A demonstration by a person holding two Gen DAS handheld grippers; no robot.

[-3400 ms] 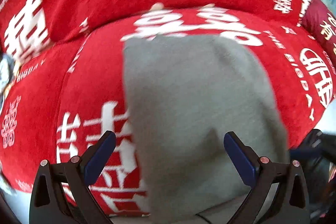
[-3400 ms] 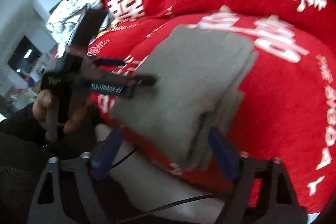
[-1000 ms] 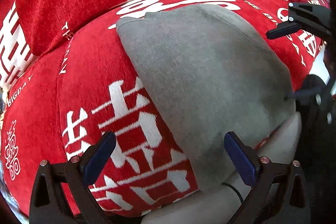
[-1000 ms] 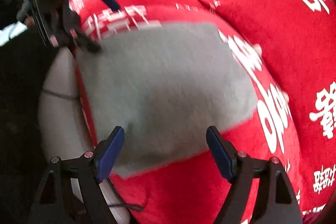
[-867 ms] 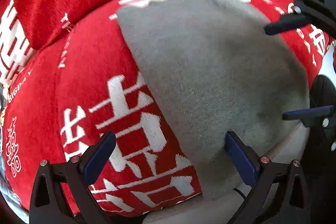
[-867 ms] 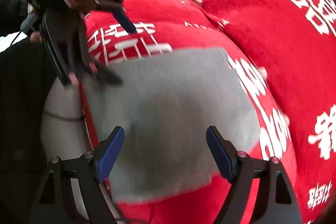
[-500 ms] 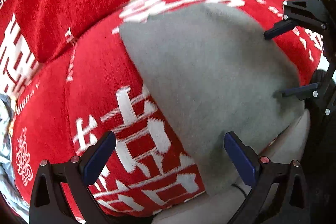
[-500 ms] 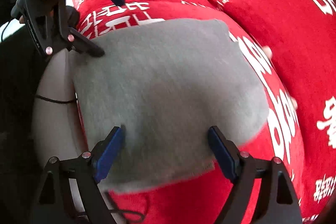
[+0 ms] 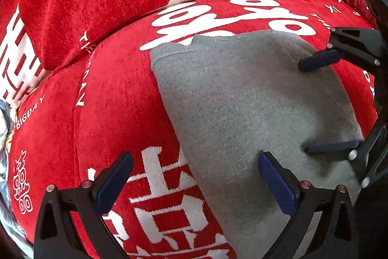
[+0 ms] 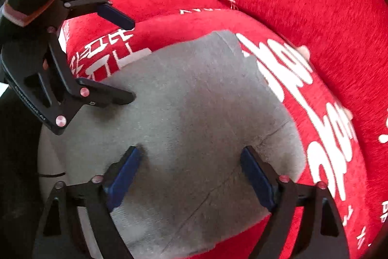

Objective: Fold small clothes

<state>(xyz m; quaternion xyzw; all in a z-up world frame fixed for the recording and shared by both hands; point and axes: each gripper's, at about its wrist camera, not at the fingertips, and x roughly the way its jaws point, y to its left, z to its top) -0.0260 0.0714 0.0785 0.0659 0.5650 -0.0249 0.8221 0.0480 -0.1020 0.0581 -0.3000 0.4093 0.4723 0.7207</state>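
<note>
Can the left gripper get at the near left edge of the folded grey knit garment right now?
Probably yes. The left gripper is open and straddles that edge of the folded grey knit garment, which lies flat on the red cushion. The right gripper works the opposite side, so nothing blocks it.

Item before me: grey garment (image 9: 242,101), knit, folded into a flat, roughly rectangular pad. A stitched hem shows along its far edge. It lies on the red seat cushion, its near edge overhanging the cushion's front.
</note>
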